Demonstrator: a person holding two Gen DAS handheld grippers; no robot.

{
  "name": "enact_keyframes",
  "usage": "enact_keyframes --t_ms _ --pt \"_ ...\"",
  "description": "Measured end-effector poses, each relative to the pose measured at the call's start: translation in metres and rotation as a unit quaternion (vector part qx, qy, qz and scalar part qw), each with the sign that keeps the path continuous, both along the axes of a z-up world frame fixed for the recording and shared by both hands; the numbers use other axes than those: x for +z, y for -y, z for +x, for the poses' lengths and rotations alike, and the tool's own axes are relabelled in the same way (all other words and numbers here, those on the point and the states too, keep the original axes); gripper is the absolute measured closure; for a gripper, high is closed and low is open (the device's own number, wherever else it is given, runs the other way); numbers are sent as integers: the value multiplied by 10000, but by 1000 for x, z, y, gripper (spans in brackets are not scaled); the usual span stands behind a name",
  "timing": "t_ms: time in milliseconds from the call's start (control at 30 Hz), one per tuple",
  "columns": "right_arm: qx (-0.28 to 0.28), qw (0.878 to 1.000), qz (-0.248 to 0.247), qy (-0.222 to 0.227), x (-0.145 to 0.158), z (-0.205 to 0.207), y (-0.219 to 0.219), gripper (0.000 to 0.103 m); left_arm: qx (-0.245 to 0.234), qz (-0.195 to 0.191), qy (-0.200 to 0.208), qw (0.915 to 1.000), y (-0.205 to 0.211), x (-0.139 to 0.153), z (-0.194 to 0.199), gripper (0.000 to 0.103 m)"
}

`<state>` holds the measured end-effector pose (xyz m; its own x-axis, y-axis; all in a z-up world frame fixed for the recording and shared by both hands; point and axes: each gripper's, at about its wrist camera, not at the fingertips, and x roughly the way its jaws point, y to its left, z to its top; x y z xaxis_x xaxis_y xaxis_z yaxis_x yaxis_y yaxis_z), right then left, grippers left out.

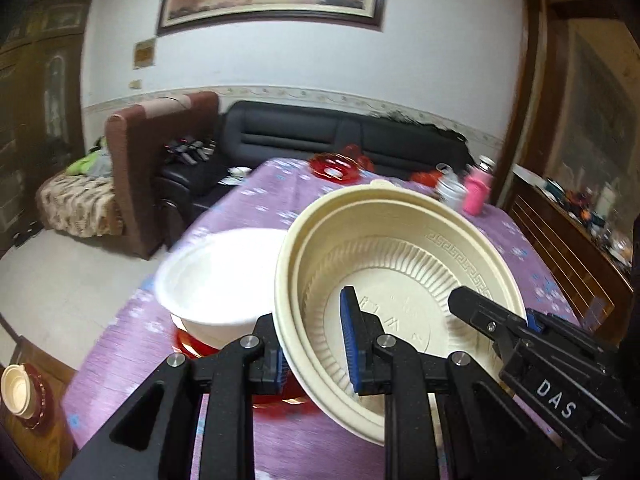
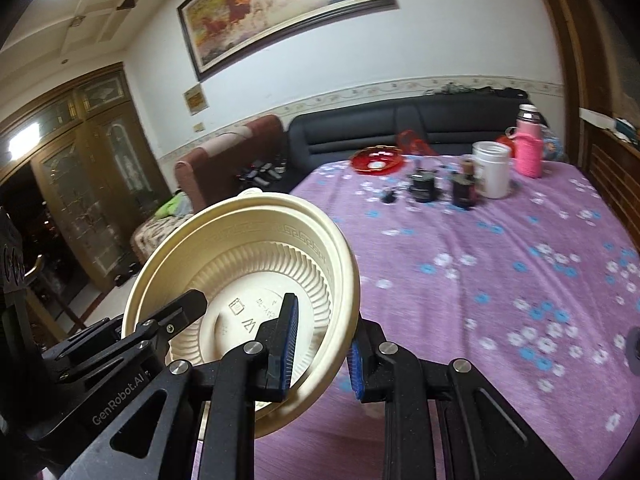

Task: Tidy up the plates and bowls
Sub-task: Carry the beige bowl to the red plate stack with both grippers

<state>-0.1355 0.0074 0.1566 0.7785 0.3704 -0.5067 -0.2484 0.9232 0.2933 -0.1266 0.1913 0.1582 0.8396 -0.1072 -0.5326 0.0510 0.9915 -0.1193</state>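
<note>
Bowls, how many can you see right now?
3: a cream bowl held by the left hand-held gripper and right hand-held gripper, a white bowl on a red plate, a second cream bowl at lower left. Others may be nested.

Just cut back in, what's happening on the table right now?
Both grippers hold one cream bowl above the purple tablecloth. The left gripper has its jaws clamped on the bowl's left rim, and the right gripper clamps the opposite rim. The bowl is tilted, off the table. Beside it a white bowl sits on a red plate. A red dish, a white cup and a pink bottle stand at the far end.
</note>
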Motion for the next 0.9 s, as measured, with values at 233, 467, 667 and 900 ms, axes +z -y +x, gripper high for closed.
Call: enact_keyframes --t_ms 233,467,667,900 --pt "506 9986 -113 42 -2 24 -55 78 631 -99 -177 9978 -45 -11 21 79" --pt "577 9980 -139 -228 -25 43 -70 78 689 -142 -419 9966 -52 -29 32 79" --pt "615 9978 -133 -213 -20 56 -75 78 690 -202 -282 9970 -63 -14 35 79" --pt "808 9964 -169 -177 -9 80 -99 78 965 128 9 9952 -76 4 46 79"
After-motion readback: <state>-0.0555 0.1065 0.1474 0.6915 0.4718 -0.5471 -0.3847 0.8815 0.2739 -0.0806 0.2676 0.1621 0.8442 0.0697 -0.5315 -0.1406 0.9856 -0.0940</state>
